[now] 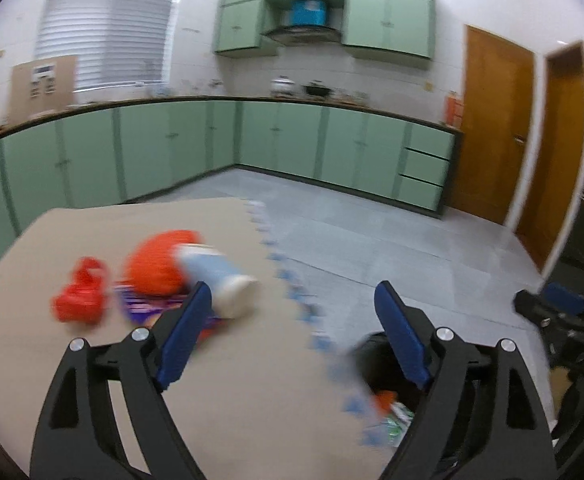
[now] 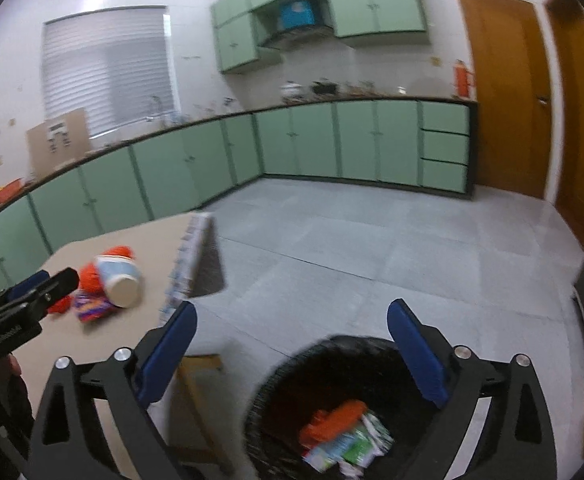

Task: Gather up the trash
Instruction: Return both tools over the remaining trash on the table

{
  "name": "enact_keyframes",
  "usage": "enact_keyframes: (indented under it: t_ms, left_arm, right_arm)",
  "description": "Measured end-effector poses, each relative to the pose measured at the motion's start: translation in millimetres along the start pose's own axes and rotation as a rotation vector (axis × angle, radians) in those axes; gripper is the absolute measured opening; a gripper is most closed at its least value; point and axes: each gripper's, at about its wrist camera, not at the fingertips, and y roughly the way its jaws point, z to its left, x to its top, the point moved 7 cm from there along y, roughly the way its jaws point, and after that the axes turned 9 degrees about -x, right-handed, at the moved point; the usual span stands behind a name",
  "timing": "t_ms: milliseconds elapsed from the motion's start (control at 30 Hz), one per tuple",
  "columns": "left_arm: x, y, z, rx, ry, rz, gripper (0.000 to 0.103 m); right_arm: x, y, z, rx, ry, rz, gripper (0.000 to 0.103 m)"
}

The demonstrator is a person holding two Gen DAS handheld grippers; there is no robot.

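A run of pale green kitchen cabinets [image 1: 275,144] is lining the far walls, above a grey tiled floor [image 2: 352,240]. In front of it, a beige tabletop [image 1: 231,380] with a blue-patterned edge is carrying the remaining trash. A round black mesh waste bin [image 2: 275,392] is standing on the floor just beside the table, and it is holding an orange wrapper [image 2: 332,420] and green-and-white packets [image 2: 356,444].

On the table, a crumpled bright orange bag [image 1: 155,264] is lying against a white-and-light-blue cylindrical container [image 1: 221,282] that is tipped on its side. A purple printed wrapper [image 1: 143,306] is lying flat just under them, and a small crumpled red piece [image 1: 81,298] is sitting a little apart to their left.

The left gripper [image 1: 292,300] is hovering over the table near the container with its blue-padded jaws spread wide, gripping nothing. The right gripper [image 2: 292,320] is hanging above the bin, its jaws likewise spread wide and carrying nothing.
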Motion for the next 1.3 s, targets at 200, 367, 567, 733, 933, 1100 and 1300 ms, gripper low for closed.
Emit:
enact_keyframes:
  t_ms: [200,367,567,733,933,1100,1300]
  left_arm:
    - [4.6,-33.2,84.3,0.163,-0.041,-0.027,0.081]
    - [3.2,-46.3,136.7,0.252,-0.072,-0.022,0.081]
    - [7.2,-42.9,169.1,0.298,-0.085,-0.018,0.081]
    - [5.2,-28.1,189.1,0.307,-0.107,0.000,0.081]
    - [2.6,-5.0,209.1,0.327,-0.132,0.049,0.081]
    - [3.4,16.1,227.4,0.347,-0.186,0.119,0.081]
    - [-2.8,37.5,234.7,0.344,-0.198,0.209,0.081]
  right_arm:
    - [10.4,18.9,86.7,0.133,-0.057,-0.014,0.094]
    - [10.1,39.3,152.7,0.226,-0.112,-0.007,0.094]
    - [12.3,68.0,204.9,0.279,-0.146,0.016,0.094]
    - [9.5,97.0,233.2,0.289,-0.185,0.050,0.094]
    - [0.4,130.1,245.0,0.273,-0.202,0.118,0.094]
    - [-3.9,150.0,246.2,0.276,-0.185,0.193,0.094]
    - [-11.6,157.3,252.5,0.282,-0.210,0.235,0.092]
